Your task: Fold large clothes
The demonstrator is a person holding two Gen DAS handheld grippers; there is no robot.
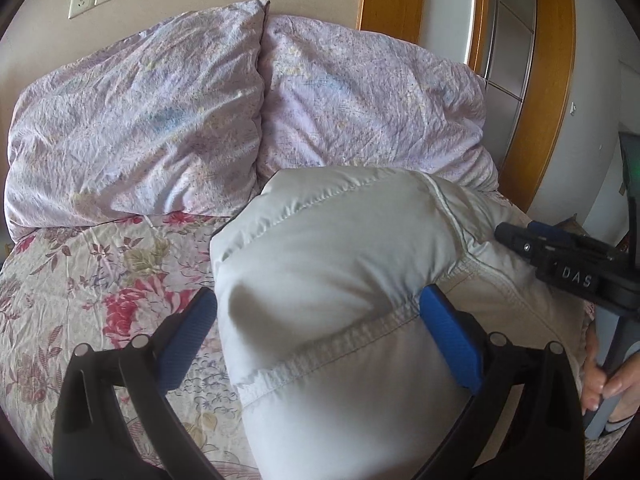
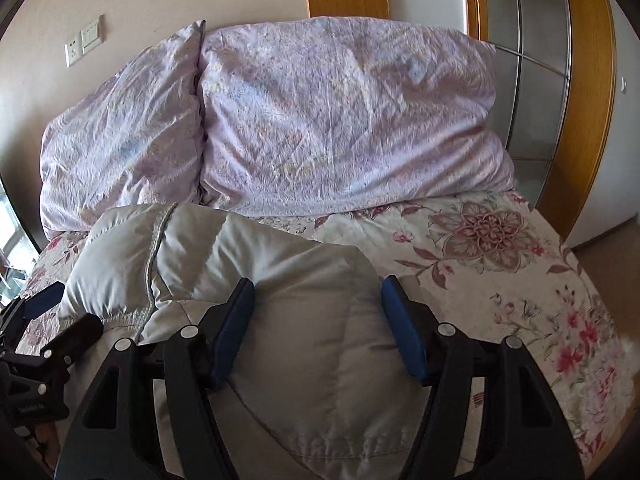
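Observation:
A puffy light-grey jacket [image 1: 340,280] lies folded into a bundle on the floral bedspread [image 1: 100,300]. My left gripper [image 1: 316,312] is open, its blue pads either side of the bundle's left part. In the right wrist view the jacket [image 2: 280,280] fills the lower middle, and my right gripper [image 2: 318,300] is open with its pads straddling the bundle's right end. The right gripper also shows in the left wrist view [image 1: 560,264], held by a hand at the right edge. The left gripper shows at the left edge of the right wrist view [image 2: 60,320].
Two lilac crumpled pillows [image 1: 140,120] [image 2: 340,120] stand against the wall at the head of the bed. A wooden door frame [image 1: 552,80] and a glass panel stand to the right. The bedspread [image 2: 500,272] lies bare to the jacket's right.

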